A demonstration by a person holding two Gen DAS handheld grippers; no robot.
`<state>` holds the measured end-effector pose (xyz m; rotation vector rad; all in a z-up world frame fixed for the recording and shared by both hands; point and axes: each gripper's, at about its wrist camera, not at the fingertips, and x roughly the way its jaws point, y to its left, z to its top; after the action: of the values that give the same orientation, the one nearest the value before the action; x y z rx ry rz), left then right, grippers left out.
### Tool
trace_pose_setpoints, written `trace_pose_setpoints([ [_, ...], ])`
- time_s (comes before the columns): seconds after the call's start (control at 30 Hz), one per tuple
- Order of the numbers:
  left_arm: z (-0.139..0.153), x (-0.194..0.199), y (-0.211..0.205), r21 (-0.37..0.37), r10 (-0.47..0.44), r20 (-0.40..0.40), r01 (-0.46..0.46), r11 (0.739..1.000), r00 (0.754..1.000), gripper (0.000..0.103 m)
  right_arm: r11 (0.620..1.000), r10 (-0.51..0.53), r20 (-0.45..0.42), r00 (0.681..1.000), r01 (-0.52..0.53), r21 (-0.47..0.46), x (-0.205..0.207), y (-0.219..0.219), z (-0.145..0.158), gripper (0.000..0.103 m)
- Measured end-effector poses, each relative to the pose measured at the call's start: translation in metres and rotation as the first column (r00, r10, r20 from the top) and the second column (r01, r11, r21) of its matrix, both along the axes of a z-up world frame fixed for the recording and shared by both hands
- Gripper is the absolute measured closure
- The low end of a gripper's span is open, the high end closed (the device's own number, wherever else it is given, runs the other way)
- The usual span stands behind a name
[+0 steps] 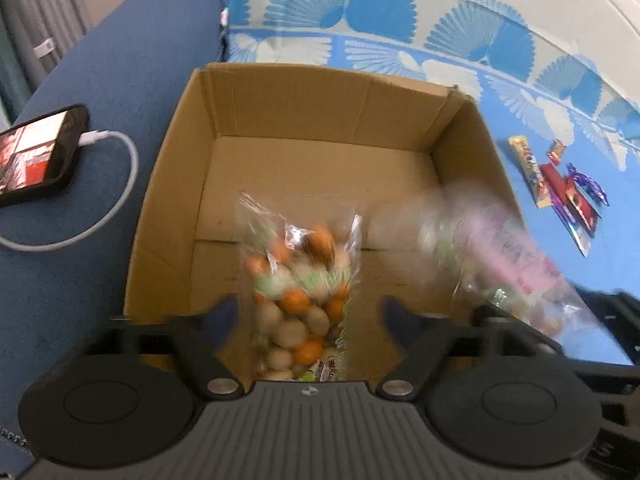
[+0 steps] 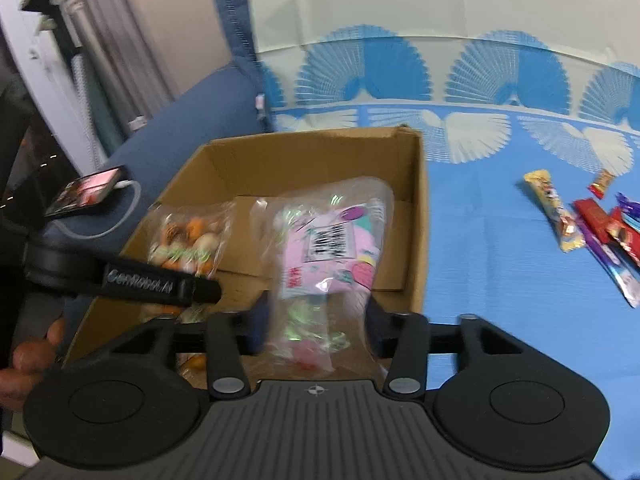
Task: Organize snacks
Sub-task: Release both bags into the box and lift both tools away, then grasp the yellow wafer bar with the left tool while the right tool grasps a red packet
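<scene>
Both pairs of jaws stand spread wide, pressing on nothing. The left gripper [image 1: 310, 314] has a clear bag of orange and cream round sweets [image 1: 298, 288] lying loose between its fingers, above the floor of the open brown cardboard box [image 1: 320, 104]. The right gripper [image 2: 316, 320] has a blurred clear bag with a pink label [image 2: 326, 248] between its fingers, over the same box.

The box sits on a blue bedsheet printed with white fan shapes [image 1: 472, 64], beside a dark blue cushion [image 1: 120, 80]. On the cushion lies a black phone with a lit screen [image 1: 38, 152], a white cable [image 1: 116, 184] plugged into it. To the right of the box, a small pile of wrapped candy bars [image 2: 596, 232] rests on the sheet.
</scene>
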<state>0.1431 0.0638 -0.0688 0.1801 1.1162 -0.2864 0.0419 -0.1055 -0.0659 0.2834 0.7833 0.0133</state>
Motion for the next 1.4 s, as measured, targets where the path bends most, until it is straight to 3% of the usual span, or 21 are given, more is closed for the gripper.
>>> trace_pose_setpoints([
  [0.1, 0.009, -0.006, 0.004, 0.021, 0.018, 0.055, -0.019, 1.0, 0.998, 0.0, 1.0, -0.004, 0.025, 1.0, 0.005, -0.019, -0.006, -0.002, 0.008, 0.014],
  [0.27, 0.028, -0.025, 0.007, 0.058, 0.005, 0.027, -0.006, 0.998, 1.0, 0.0, 0.999, -0.008, 0.026, 1.0, 0.009, -0.032, -0.032, -0.007, 0.022, 0.014],
  [0.5, 0.093, -0.075, 0.011, 0.01, -0.011, -0.004, 0.011, 1.0, 1.0, 0.0, 0.995, -0.084, 0.059, 0.995, 0.087, -0.041, -0.089, -0.028, 0.052, 0.014],
  [0.7, 0.184, -0.133, 0.001, 0.033, -0.112, 0.141, 0.108, 0.994, 0.984, 0.0, 0.985, -0.158, 0.116, 0.981, 0.164, -0.05, -0.138, -0.043, 0.074, 0.014],
  [0.9, 0.257, -0.179, -0.011, 0.058, -0.17, 0.205, 0.162, 0.985, 0.964, 0.0, 0.979, -0.188, 0.159, 0.969, 0.197, -0.049, -0.175, -0.046, 0.09, 0.014],
  [1.03, 0.298, -0.209, -0.008, 0.028, -0.165, 0.265, 0.164, 0.986, 0.95, 0.0, 0.977, -0.193, 0.181, 0.964, 0.206, -0.053, -0.192, -0.045, 0.099, 0.014],
  [1.2, 0.334, -0.248, -0.003, -0.02, -0.153, 0.361, 0.172, 0.985, 0.92, 0.0, 0.974, -0.202, 0.192, 0.96, 0.218, -0.062, -0.206, -0.047, 0.107, 0.014],
  [1.4, 0.345, -0.274, -0.007, -0.045, -0.166, 0.388, 0.199, 0.979, 0.907, 0.0, 0.972, -0.209, 0.223, 0.952, 0.227, -0.056, -0.22, -0.045, 0.117, 0.014],
])
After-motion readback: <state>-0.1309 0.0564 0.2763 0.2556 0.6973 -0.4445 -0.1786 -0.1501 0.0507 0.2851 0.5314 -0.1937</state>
